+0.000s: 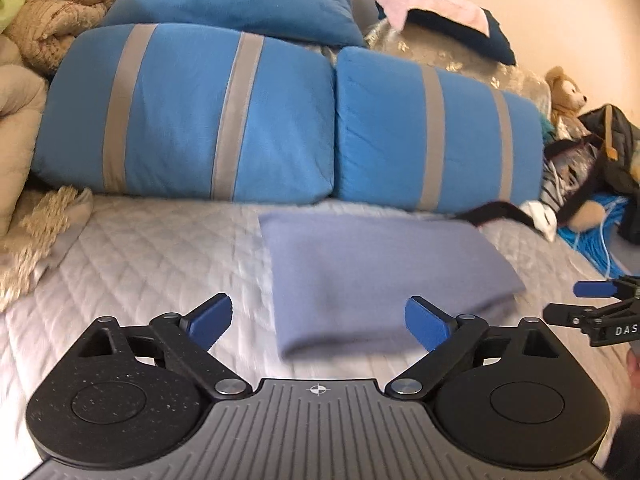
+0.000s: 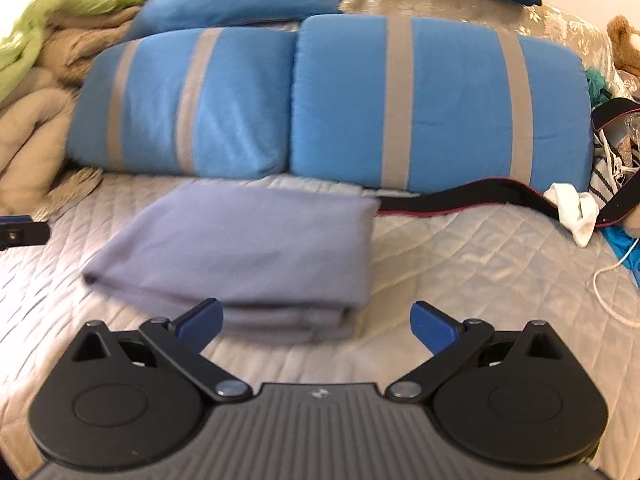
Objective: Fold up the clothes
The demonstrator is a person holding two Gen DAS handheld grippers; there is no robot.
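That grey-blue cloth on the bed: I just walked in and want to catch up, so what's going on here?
A person with a handheld gripper in each hand is folding clothes on the quilted bed. The grey-blue cloth lies folded in a neat rectangle in front of the striped blue pillows. The left gripper and right gripper are both open, holding nothing, at the cloth's near edge.

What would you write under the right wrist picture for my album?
Open right tongs hover before a folded purple-grey cloth on the quilted bed, striped blue pillows behind.
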